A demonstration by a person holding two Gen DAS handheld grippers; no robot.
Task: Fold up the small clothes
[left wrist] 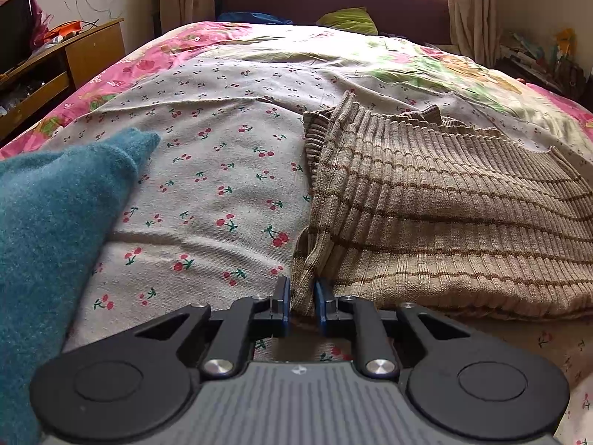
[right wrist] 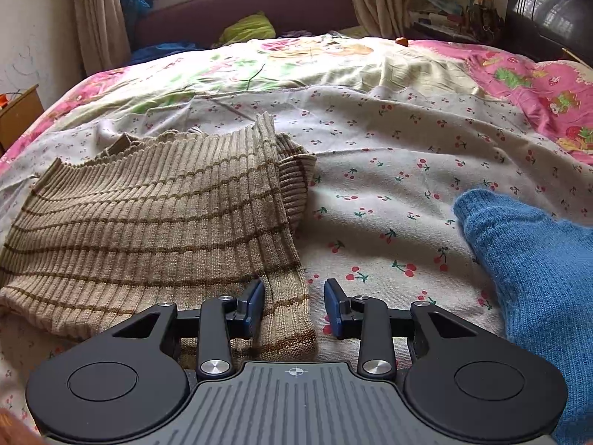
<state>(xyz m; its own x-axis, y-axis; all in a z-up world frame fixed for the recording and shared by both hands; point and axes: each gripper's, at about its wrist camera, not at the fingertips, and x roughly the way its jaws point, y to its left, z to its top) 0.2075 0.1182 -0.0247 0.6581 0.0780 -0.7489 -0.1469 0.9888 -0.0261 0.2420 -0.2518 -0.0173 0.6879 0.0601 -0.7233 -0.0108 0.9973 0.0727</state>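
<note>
A beige ribbed sweater (left wrist: 426,200) with thin brown stripes lies flat on the cherry-print sheet (left wrist: 207,170). In the left wrist view my left gripper (left wrist: 302,296) is shut on the sweater's near left edge, and a fold of knit stands pinched between the blue pads. The right wrist view shows the same sweater (right wrist: 148,215), with a sleeve folded down along its right side. My right gripper (right wrist: 294,306) stands open over the sleeve's cuff (right wrist: 292,337). Its left pad rests against the knit and its right pad is apart from it, over bare sheet.
Blue knitted fabric, seemingly a person's sleeve, fills the left wrist view's left side (left wrist: 48,230) and the right wrist view's right side (right wrist: 537,278). The pink floral bedspread (right wrist: 526,81) runs back to a maroon headboard (left wrist: 333,0). A wooden cabinet (left wrist: 74,52) stands left of the bed.
</note>
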